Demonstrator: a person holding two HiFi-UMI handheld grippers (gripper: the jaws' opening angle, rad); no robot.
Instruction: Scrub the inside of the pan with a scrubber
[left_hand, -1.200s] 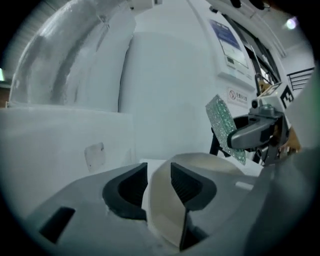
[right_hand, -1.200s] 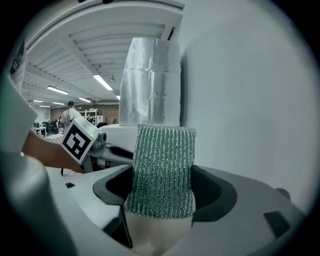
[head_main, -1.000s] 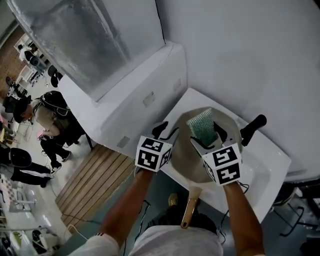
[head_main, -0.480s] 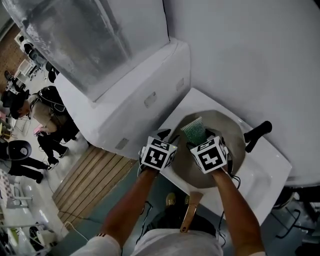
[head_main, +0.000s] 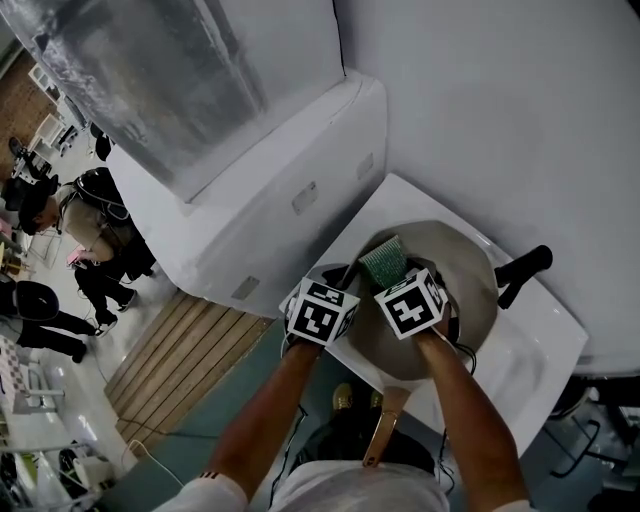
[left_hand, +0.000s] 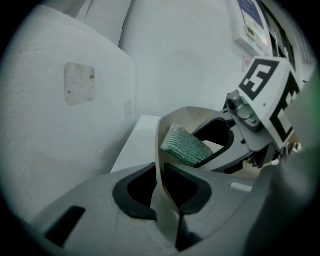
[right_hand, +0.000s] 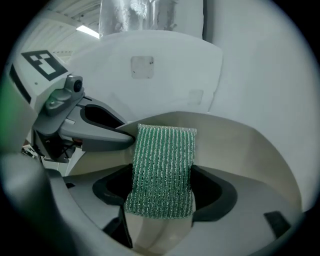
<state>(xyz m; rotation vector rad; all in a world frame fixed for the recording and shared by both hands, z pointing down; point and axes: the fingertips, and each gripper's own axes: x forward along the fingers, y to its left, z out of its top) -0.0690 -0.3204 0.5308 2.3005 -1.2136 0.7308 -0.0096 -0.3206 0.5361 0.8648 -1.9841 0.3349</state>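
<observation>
A beige pan (head_main: 462, 275) with a black handle (head_main: 524, 268) sits in a white sink (head_main: 525, 365). My left gripper (head_main: 341, 277) is at the pan's left rim. In the left gripper view its jaws have just been closing, and the rim's thin wall (left_hand: 161, 150) now stands clamped between them. My right gripper (right_hand: 160, 207) is shut on a green mesh scrubber (right_hand: 162, 167), which hangs just inside the pan over its left side. From the head the scrubber (head_main: 384, 260) shows right beside the left gripper. Whether it touches the pan's floor (right_hand: 235, 145) is hidden.
A brush with a wooden handle (head_main: 382, 420) lies at the sink's near edge. A tall white cabinet (head_main: 270, 190) stands close on the left and a white wall (head_main: 500, 120) rises behind. Below lie a slatted wooden platform (head_main: 180, 360) and, further left, people.
Both grippers have come down toward the pan. The scrubber has sunk from above the pan to inside its left side. The left jaws, open before, now grip the rim.
</observation>
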